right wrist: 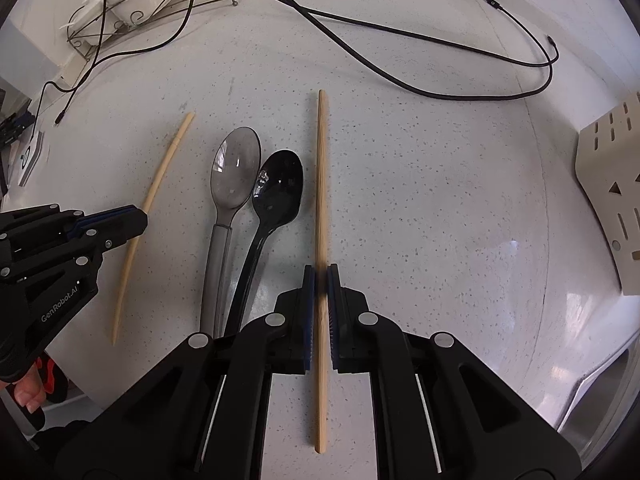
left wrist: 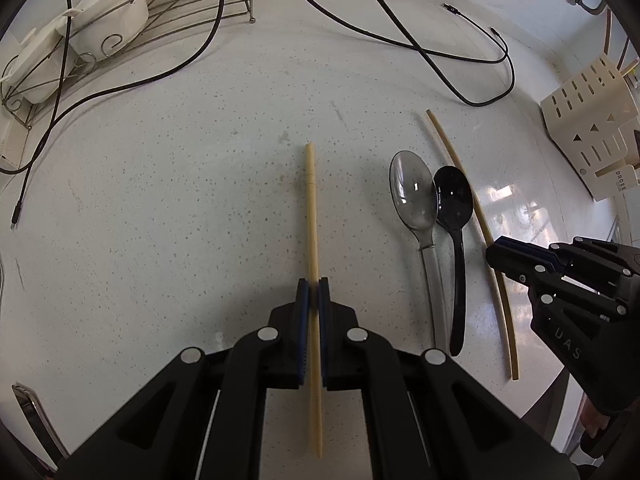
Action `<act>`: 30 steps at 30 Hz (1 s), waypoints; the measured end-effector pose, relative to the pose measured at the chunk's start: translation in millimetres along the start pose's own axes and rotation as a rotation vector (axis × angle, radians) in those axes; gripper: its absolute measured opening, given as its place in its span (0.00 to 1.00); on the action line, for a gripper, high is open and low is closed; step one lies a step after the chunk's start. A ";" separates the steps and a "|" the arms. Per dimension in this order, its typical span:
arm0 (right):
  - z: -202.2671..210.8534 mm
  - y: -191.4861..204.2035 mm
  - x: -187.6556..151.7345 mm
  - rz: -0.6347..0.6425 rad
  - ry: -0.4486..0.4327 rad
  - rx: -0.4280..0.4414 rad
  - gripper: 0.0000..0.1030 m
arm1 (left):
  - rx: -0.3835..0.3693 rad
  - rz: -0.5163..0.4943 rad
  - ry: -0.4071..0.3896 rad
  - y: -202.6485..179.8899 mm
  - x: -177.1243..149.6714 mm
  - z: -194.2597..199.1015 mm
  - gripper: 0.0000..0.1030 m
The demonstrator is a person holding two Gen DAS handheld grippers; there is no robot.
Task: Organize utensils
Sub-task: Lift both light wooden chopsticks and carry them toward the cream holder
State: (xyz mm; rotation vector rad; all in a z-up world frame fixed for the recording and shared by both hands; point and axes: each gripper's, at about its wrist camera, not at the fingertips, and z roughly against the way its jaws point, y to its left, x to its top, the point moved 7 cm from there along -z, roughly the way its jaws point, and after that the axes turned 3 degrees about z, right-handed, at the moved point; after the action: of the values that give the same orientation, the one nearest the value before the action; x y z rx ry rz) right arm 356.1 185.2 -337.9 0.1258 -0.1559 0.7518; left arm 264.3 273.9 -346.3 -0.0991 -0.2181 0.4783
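My left gripper (left wrist: pixel 313 285) is shut on a pale chopstick (left wrist: pixel 311 208) that runs straight ahead between its blue pads. My right gripper (right wrist: pixel 321 270) is shut on a second, browner chopstick (right wrist: pixel 321 168) in the same way. Between the two chopsticks lie a clear spoon (right wrist: pixel 236 172) and a black spoon (right wrist: pixel 280 188), side by side with their bowls away from me. The left wrist view shows these spoons, clear (left wrist: pixel 414 192) and black (left wrist: pixel 454 196), with the right gripper (left wrist: pixel 491 250) on its chopstick (left wrist: pixel 456 156) beyond them. In the right wrist view the left gripper (right wrist: pixel 143 217) holds the pale chopstick (right wrist: pixel 168 164).
A cream slotted utensil holder (left wrist: pixel 588 128) (right wrist: pixel 608 184) stands at the right. A wire dish rack (left wrist: pixel 120 12) with white bowls is at the back left. Black cables (right wrist: pixel 400 40) snake across the far counter. A sink edge (right wrist: pixel 600 392) shows at the lower right.
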 end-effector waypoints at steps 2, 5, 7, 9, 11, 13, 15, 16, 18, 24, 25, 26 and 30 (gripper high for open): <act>2.4 -4.9 -0.3 -0.007 -0.009 0.002 0.05 | -0.001 0.005 -0.007 0.3 -1.4 2.0 0.04; 7.1 -13.8 -0.4 -0.019 -0.018 0.005 0.05 | -0.005 0.004 -0.015 -3.4 -3.5 4.9 0.04; 10.1 -17.5 -0.6 -0.025 -0.027 0.007 0.05 | -0.006 0.001 -0.018 -7.4 -3.9 6.6 0.04; 14.5 -22.6 -4.6 -0.029 -0.035 0.010 0.05 | -0.007 -0.002 -0.024 -10.5 -4.2 9.7 0.04; 20.0 -27.8 -7.8 -0.035 -0.044 0.010 0.05 | -0.007 -0.008 -0.030 -12.2 -5.9 13.3 0.04; 24.0 -31.9 -8.7 -0.043 -0.056 0.010 0.05 | -0.010 -0.011 -0.035 -15.4 -5.8 16.1 0.04; 27.5 -32.7 -8.9 -0.053 -0.069 0.014 0.05 | -0.008 -0.017 -0.042 -17.5 -4.9 19.6 0.04; 29.7 -34.5 -9.0 -0.059 -0.075 0.015 0.05 | -0.007 -0.020 -0.046 -18.4 -4.3 20.8 0.04; 33.4 -37.6 -10.0 -0.072 -0.089 0.018 0.05 | -0.008 -0.022 -0.054 -20.0 -2.3 23.9 0.04; 46.3 -51.2 -4.9 -0.139 -0.150 0.006 0.05 | -0.023 -0.048 -0.091 -31.2 4.5 38.3 0.04; 49.6 -54.6 -4.5 -0.147 -0.163 0.004 0.05 | -0.025 -0.058 -0.099 -34.3 6.0 41.3 0.04; 52.4 -57.4 -4.0 -0.155 -0.172 0.004 0.05 | -0.026 -0.067 -0.109 -36.9 7.4 44.4 0.04; 69.2 -71.6 -1.8 -0.189 -0.220 0.001 0.05 | -0.053 -0.081 -0.144 -49.1 16.5 59.2 0.04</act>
State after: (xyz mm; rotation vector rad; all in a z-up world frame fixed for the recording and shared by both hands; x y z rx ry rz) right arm 397.4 120.5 -274.5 0.2215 -0.3482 0.5481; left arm 286.8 240.8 -278.6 -0.1076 -0.3750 0.3988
